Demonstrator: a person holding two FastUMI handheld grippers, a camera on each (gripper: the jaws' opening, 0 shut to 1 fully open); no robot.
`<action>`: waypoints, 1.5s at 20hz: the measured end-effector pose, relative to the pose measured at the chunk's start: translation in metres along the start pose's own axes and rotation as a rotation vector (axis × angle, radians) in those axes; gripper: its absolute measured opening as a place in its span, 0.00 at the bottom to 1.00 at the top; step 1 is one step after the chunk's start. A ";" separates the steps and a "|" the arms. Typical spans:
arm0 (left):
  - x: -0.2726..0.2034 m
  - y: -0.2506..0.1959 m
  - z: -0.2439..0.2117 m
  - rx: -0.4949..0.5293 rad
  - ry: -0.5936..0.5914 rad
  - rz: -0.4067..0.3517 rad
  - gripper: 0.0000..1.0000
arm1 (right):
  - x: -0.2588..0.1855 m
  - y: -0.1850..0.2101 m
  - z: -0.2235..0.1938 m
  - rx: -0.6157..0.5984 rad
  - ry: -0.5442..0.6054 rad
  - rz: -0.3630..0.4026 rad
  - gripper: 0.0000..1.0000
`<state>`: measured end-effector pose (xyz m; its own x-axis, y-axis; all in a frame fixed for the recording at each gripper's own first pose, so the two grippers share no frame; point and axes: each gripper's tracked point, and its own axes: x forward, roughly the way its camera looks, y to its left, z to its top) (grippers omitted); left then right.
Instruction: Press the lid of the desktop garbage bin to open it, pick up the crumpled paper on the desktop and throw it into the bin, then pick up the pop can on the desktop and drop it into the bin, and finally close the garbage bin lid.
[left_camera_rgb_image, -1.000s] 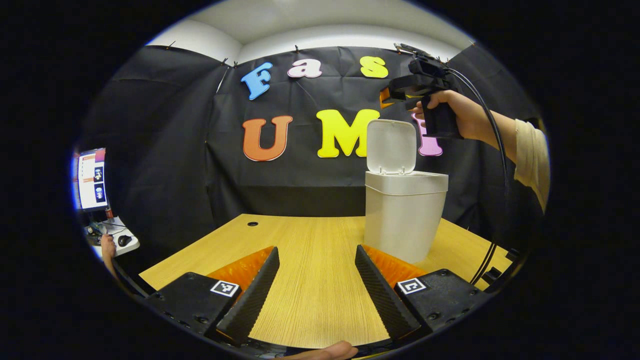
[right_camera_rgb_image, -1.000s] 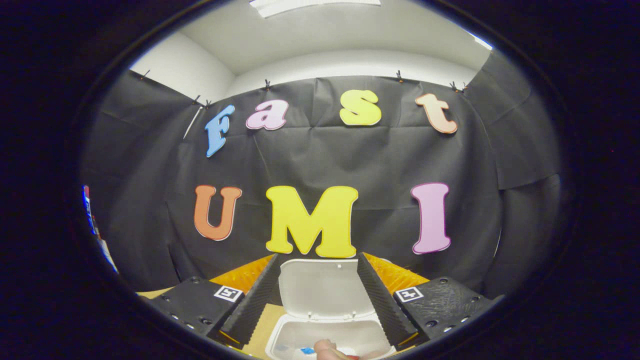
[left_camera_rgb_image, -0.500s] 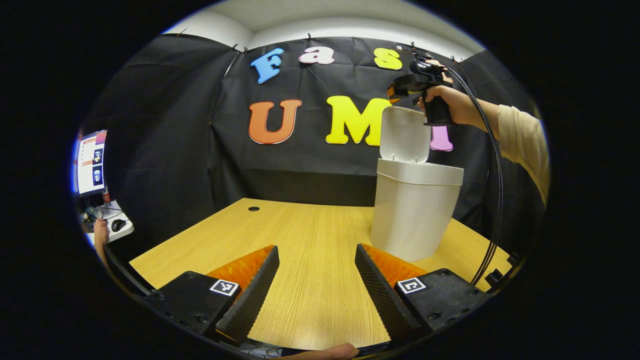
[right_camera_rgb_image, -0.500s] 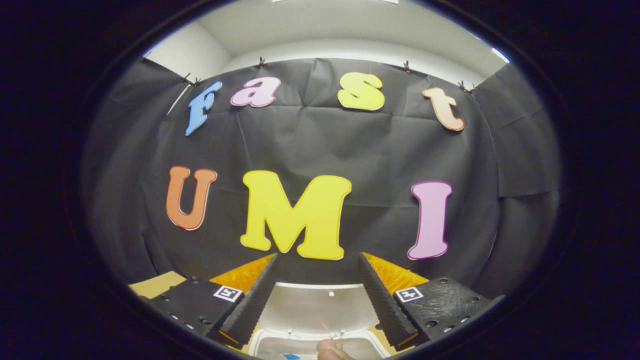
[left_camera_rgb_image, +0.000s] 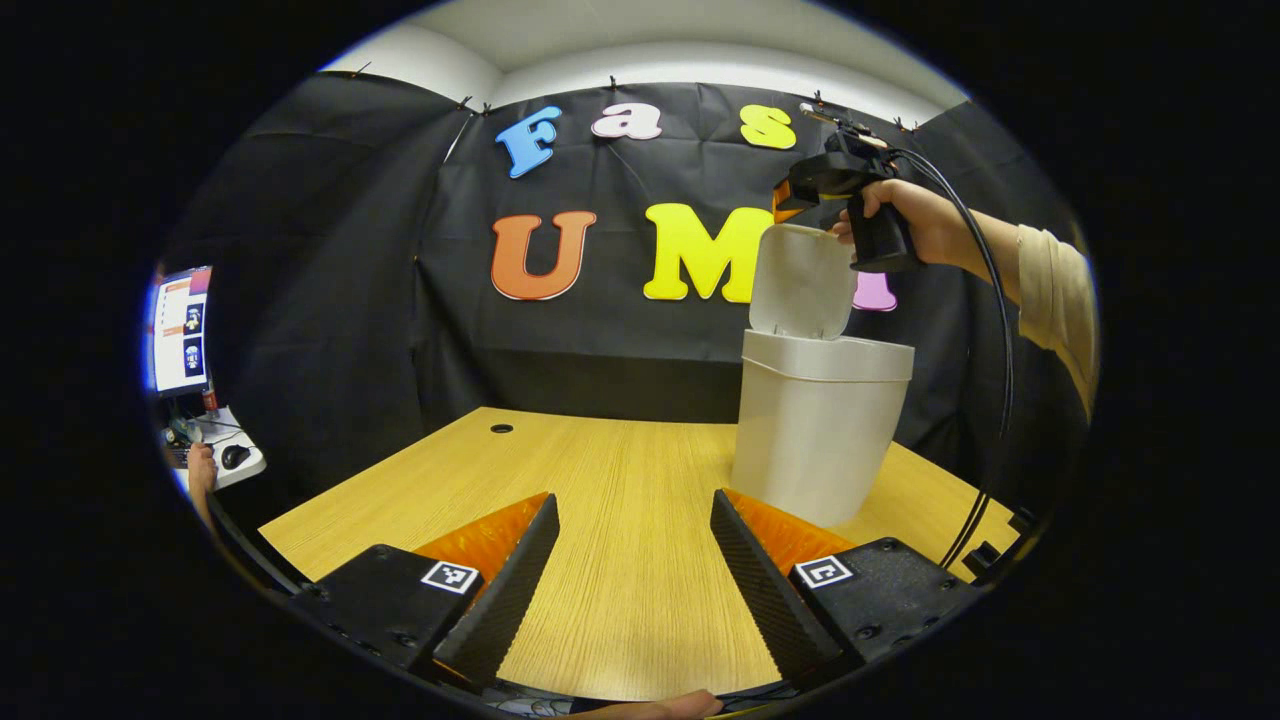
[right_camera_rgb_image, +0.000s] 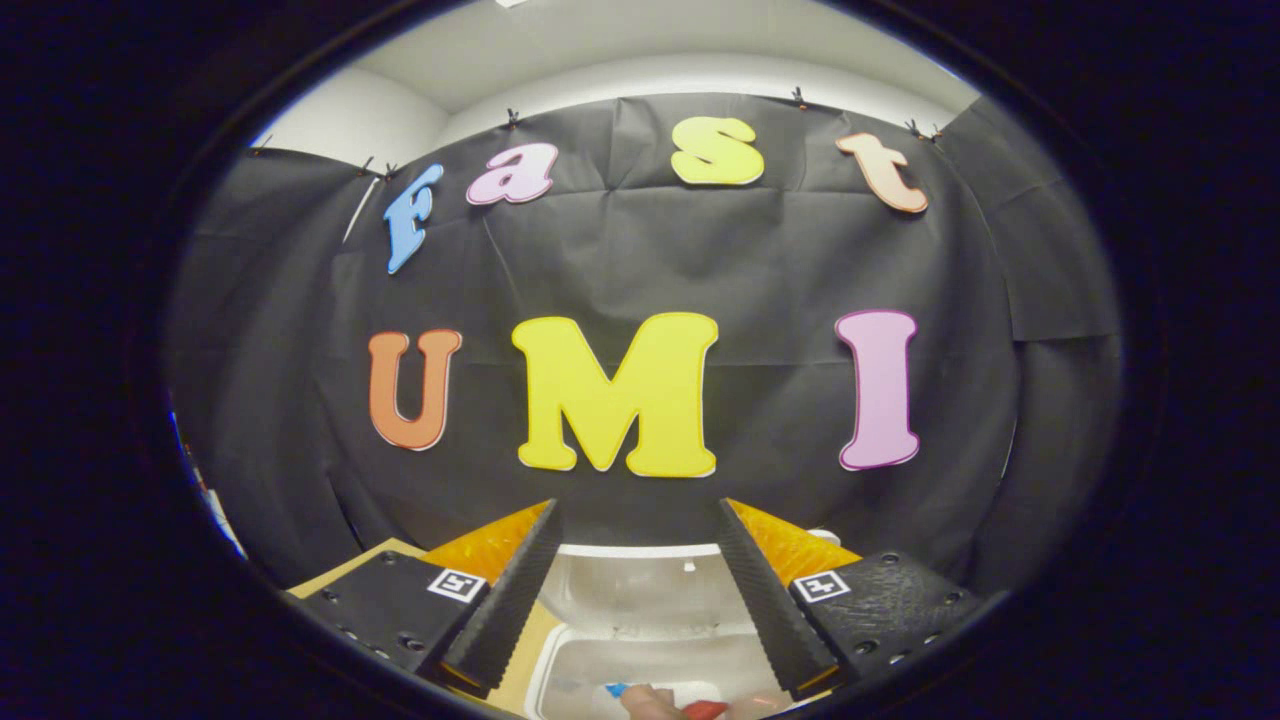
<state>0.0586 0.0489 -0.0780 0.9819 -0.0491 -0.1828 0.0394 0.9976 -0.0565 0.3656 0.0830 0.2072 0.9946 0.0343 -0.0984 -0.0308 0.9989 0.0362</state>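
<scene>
The white garbage bin stands on the wooden table at the right, and its lid is raised upright. A hand holds my right gripper just above the lid's top edge. In the right gripper view, my right gripper is open, with the lid below and between its fingers. The bin's mouth shows small blue and red things I cannot identify. My left gripper is open low over the table, left of the bin, with nothing between its fingers.
A monitor and a mouse sit on a side desk at far left, with a person's hand beside them. A black cable hangs from the right gripper behind the bin. The table has a small hole.
The right gripper has moved forward over the raised lid's top edge and come down a little. The left gripper has only shifted slightly and stays open.
</scene>
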 end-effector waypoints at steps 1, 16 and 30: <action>-0.004 -0.004 0.006 -0.001 -0.016 -0.011 0.99 | -0.007 -0.001 -0.003 0.005 0.010 0.001 0.96; -0.010 -0.020 0.014 -0.026 -0.036 -0.066 0.98 | -0.075 -0.022 -0.153 0.035 0.521 -0.014 0.96; -0.008 -0.024 0.008 -0.023 -0.015 -0.066 0.98 | -0.077 -0.034 -0.176 0.024 0.413 -0.016 0.98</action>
<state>0.0517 0.0256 -0.0675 0.9801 -0.1136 -0.1629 0.0997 0.9909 -0.0909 0.2724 0.0522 0.0390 0.8714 0.0341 -0.4894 -0.0089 0.9985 0.0538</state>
